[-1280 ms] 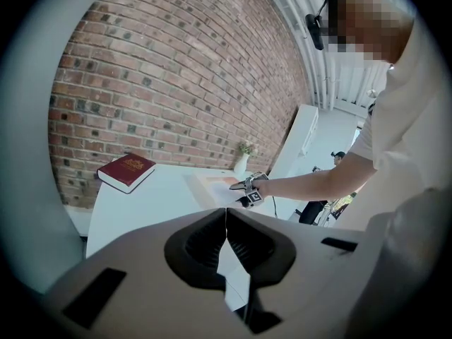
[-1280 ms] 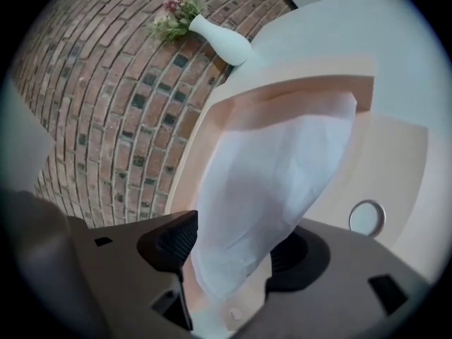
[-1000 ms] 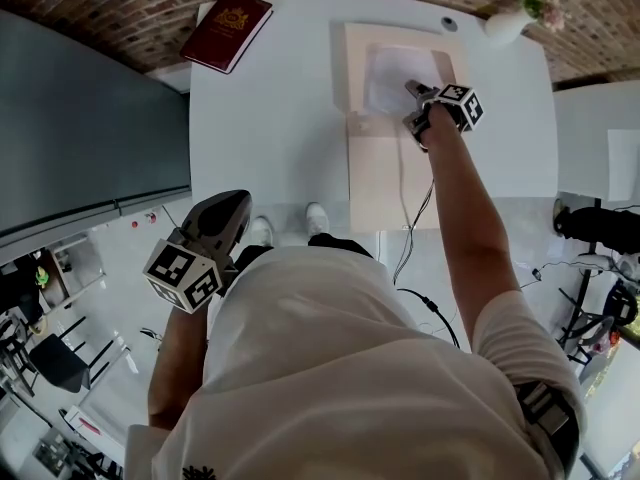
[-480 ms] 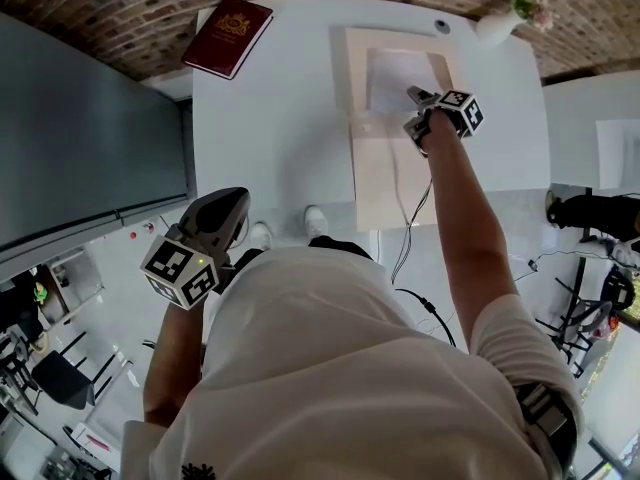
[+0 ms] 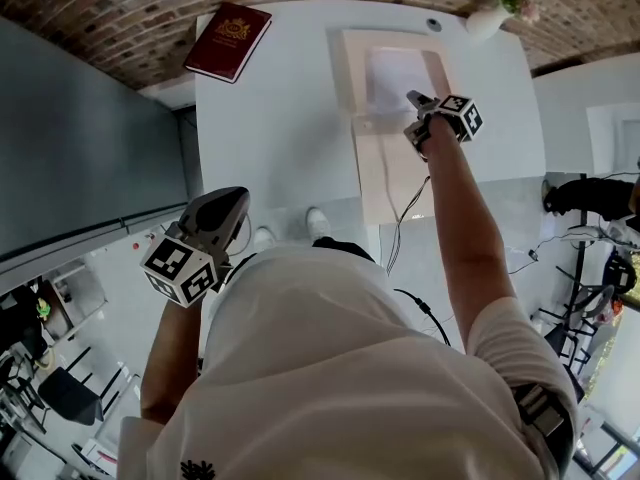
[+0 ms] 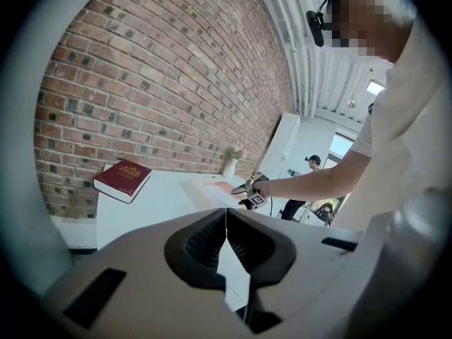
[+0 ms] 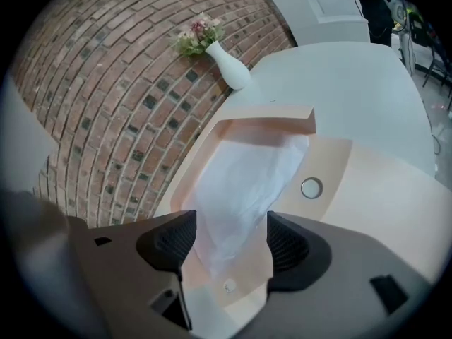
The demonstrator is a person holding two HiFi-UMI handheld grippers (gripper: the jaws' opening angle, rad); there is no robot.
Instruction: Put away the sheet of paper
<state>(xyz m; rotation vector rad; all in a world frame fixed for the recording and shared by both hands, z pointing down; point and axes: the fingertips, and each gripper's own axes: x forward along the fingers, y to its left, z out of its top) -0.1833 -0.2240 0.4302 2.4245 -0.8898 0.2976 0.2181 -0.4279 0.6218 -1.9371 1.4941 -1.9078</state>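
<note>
A white, slightly crumpled sheet of paper (image 7: 244, 182) (image 5: 393, 76) lies inside an open pale pink folder (image 7: 339, 182) (image 5: 385, 163) on the white table. My right gripper (image 7: 226, 242) (image 5: 418, 108) hovers open just above the near end of the sheet, holding nothing. The folder's snap button (image 7: 311, 187) shows beside the paper. My left gripper (image 6: 226, 242) (image 5: 225, 213) is shut and empty, held low off the table's near edge by the person's body.
A dark red book (image 5: 228, 38) (image 6: 123, 179) lies at the table's far left corner. A white vase with flowers (image 7: 226, 66) (image 5: 490, 13) stands at the far right by the brick wall. A cable (image 5: 400, 223) runs off the table's near edge.
The right gripper has drawn slightly back toward the near side of the sheet; the paper stays in the folder. The left gripper has barely moved.
</note>
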